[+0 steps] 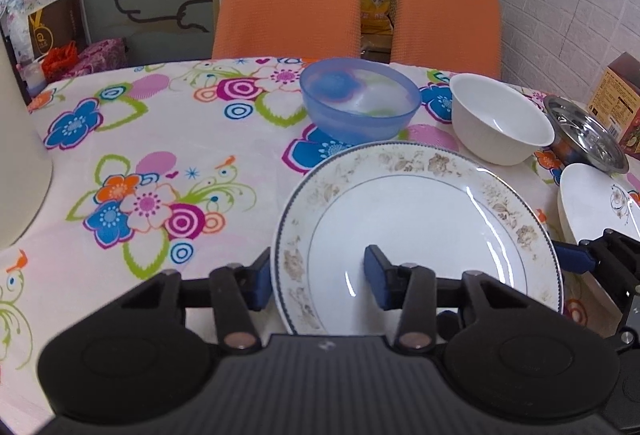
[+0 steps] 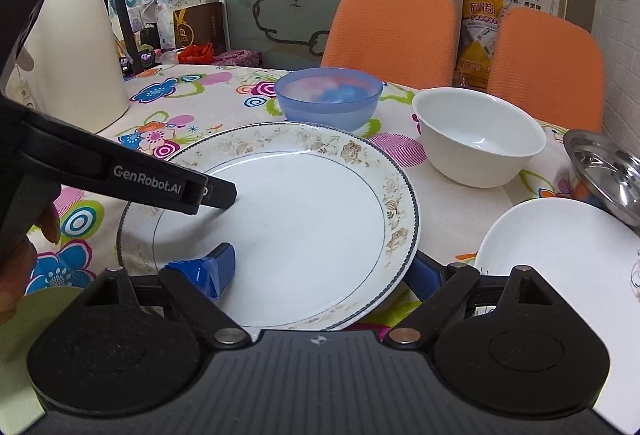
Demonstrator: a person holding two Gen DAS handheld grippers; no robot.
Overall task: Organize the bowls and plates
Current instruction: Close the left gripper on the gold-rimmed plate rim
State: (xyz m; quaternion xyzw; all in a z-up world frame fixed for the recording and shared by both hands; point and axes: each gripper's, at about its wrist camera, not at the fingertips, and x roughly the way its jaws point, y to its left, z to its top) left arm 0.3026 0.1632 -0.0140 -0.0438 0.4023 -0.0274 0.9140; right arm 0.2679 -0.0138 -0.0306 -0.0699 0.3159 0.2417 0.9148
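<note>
— Both hand-held grippers sit at the near rim of the floral-rimmed plate [image 2: 288,219]. How do they stand?

— On the left hand-held gripper [image 1: 320,281], one blue pad is outside the rim and one over the well, spread apart and not pinching. The right hand-held gripper [image 2: 320,269] straddles the opposite edge the same way, fingers apart.

— Where is the plate?

— On the flowered counter [image 1: 132,139], seemingly tilted, its far edge close to the blue bowl [image 1: 360,103]. The white bowl [image 2: 478,135], steel bowl [image 2: 608,171] and a second white plate [image 2: 560,247] crowd the right side.

— What could go wrong?

— Glazed china is likely slick; a shallow bite on the rim could let it slide out. Uneven lifting might swing it into the neighbouring bowls.
</note>
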